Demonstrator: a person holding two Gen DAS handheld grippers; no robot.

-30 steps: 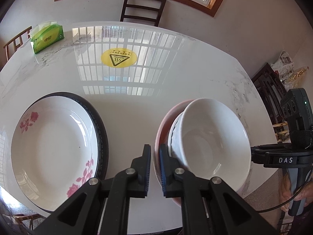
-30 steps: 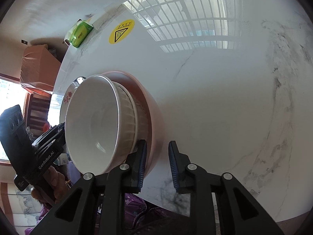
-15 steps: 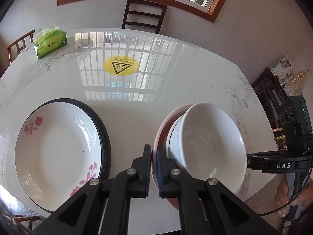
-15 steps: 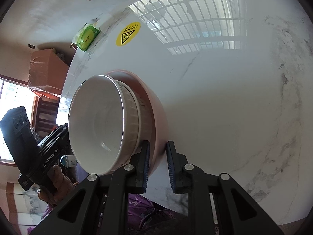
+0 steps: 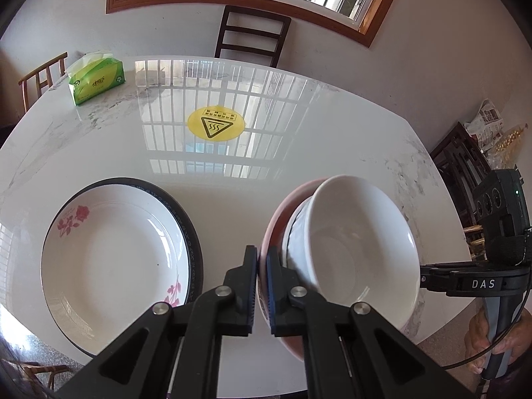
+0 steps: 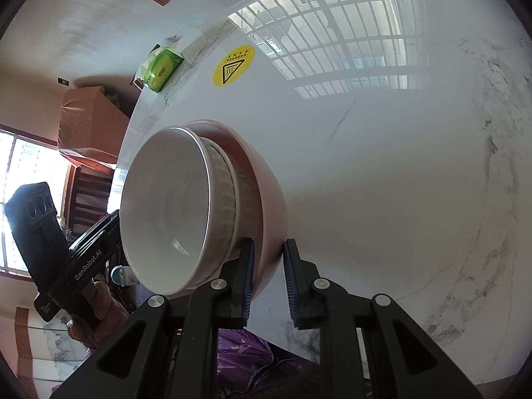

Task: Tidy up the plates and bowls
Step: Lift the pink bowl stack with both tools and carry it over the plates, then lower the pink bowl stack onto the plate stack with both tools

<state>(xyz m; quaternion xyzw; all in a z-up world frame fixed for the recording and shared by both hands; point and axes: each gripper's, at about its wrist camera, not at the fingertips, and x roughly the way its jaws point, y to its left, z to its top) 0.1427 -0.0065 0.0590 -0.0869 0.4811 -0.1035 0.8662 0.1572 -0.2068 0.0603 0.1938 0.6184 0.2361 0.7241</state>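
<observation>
A stack of bowls is lifted and tilted above the white marble table (image 5: 299,139): a pink bowl (image 5: 282,209) outermost, a ribbed white bowl (image 5: 292,232) inside it, a plain white bowl (image 5: 362,232) innermost. My left gripper (image 5: 261,286) is shut on the pink bowl's rim. My right gripper (image 6: 268,282) is shut on the opposite side of the pink bowl (image 6: 269,199), whose wall sits between its pads. A white plate with red flowers (image 5: 113,252) lies on a dark-rimmed plate (image 5: 193,232) at the left.
A green tissue pack (image 5: 96,81) stands at the far left of the table. A yellow warning sticker (image 5: 216,128) marks the table's middle. Chairs stand behind the table (image 5: 252,33) and at the left (image 5: 43,76). The table's edge runs close under the bowls.
Both grippers have closed onto the pink bowl's rim. The bowl stack has risen off the table and tilted, and the views have pulled back from the table.
</observation>
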